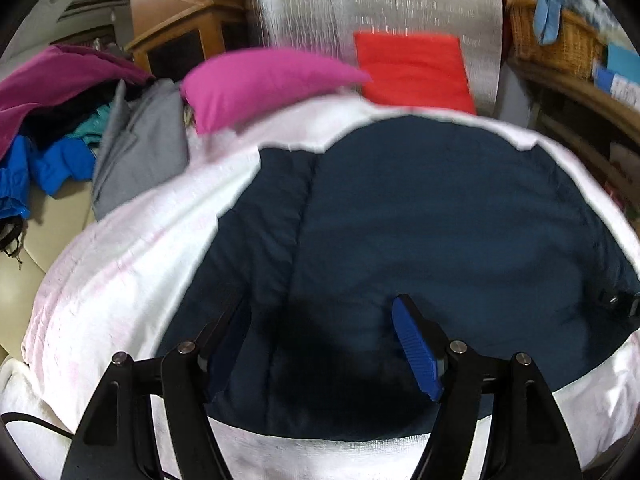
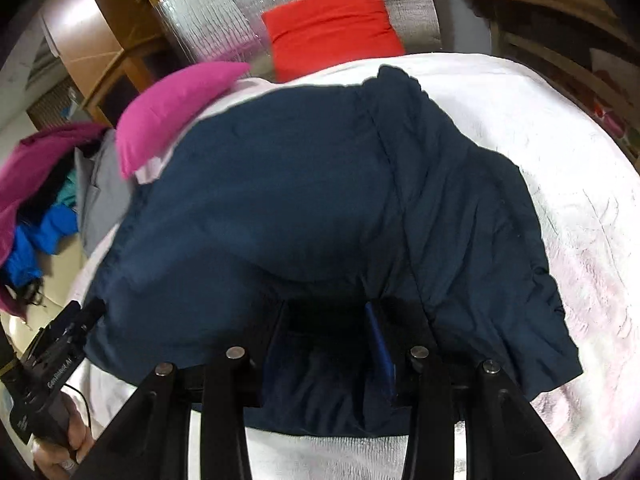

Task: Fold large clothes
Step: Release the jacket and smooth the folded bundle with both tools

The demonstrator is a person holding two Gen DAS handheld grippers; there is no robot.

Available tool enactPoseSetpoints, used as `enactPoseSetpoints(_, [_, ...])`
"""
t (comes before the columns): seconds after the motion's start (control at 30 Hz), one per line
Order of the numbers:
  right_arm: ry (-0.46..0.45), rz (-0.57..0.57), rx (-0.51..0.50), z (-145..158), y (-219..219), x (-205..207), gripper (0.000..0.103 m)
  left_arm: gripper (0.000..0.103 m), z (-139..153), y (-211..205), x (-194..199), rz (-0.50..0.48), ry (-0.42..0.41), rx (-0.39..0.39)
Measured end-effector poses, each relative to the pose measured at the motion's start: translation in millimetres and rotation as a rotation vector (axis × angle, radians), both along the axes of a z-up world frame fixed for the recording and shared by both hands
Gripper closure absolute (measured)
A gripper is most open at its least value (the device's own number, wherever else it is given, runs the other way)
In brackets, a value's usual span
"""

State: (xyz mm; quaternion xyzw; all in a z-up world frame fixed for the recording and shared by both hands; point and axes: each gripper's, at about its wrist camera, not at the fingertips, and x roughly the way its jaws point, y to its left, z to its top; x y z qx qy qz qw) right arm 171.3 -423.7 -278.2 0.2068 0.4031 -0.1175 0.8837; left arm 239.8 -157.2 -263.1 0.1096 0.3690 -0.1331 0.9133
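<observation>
- Left wrist view: my left gripper (image 1: pixel 320 344) stands with its jaws wide apart above the near edge of the navy jacket (image 1: pixel 420 220), and nothing is between them. The jacket lies spread across the middle of the white blanket (image 1: pixel 132 264), its near hem close to the blanket's near edge.
- If I close from here without sinking to the cloth, I judge I would shut on air. If I sink too far, I could pinch the blanket along with the hem and drag both.
- The pink cushion (image 1: pixel 260 84) sits at the blanket's far left corner, and the red cushion (image 1: pixel 416 68) lies beyond the far edge on the silver mat (image 1: pixel 304 12). A fold carried too far could land on the pink one.
- Right wrist view: my right gripper (image 2: pixel 328 332) is down at the near hem of the same jacket (image 2: pixel 280 180), jaws narrow, with dark cloth bunched between them. I cannot tell whether the pads truly press it; shadow hides the contact.
- The risk here is a thin grip on one layer only, so the hem slips out once lifted, or the fold comes up lopsided because my left jaws hold nothing.
- My left gripper's body (image 2: pixel 52 364) shows at the jacket's near left corner, with the person's hand (image 2: pixel 60 440) on it.
</observation>
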Motion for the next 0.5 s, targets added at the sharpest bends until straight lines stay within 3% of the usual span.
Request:
enactPoseSetpoints(0.2, [-0.070,0.007,0.049,12,-1,-6,0.059,0.029,-2,-5,0,0.018,0.015,-0.004])
enactPoseSetpoints(0.3, [-0.117,0.049,0.019,20,7,-7,0.059,0.029,-2,-6,0,0.015,0.008,0.003])
enactPoseSetpoints(0.5, [-0.004,0.067,-0.016,1,25,5,0.058,0.029,-3,-8,0,0.011,0.006,0.012])
